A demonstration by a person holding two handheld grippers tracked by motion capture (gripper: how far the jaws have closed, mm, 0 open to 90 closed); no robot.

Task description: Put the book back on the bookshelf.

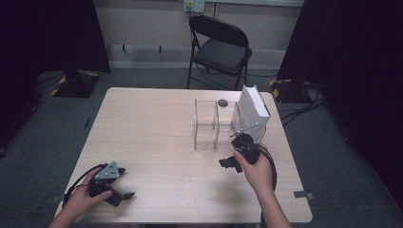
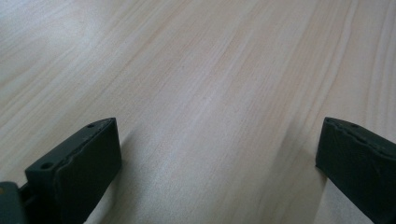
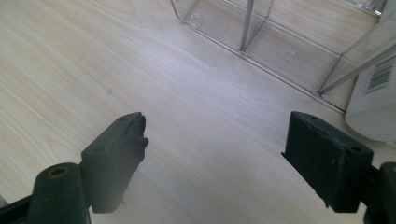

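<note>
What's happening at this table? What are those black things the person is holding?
A person sits at a wooden table with a two-jawed claw in each hand. The right claw is open and empty, close to a clear plastic divided organizer with a white box tilted in its right-hand section. The left claw is also open, resting near the table's front left corner, holding nothing.

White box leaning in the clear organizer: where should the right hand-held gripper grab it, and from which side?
Probably the upper end of the white box. It stands tilted in the rightmost compartment of the clear organizer, whose walls cover its lower part, while its top sticks out above the rim. Bring the right hand-held gripper, jaws open, from above on the near side, pads across the narrow thickness.
</note>
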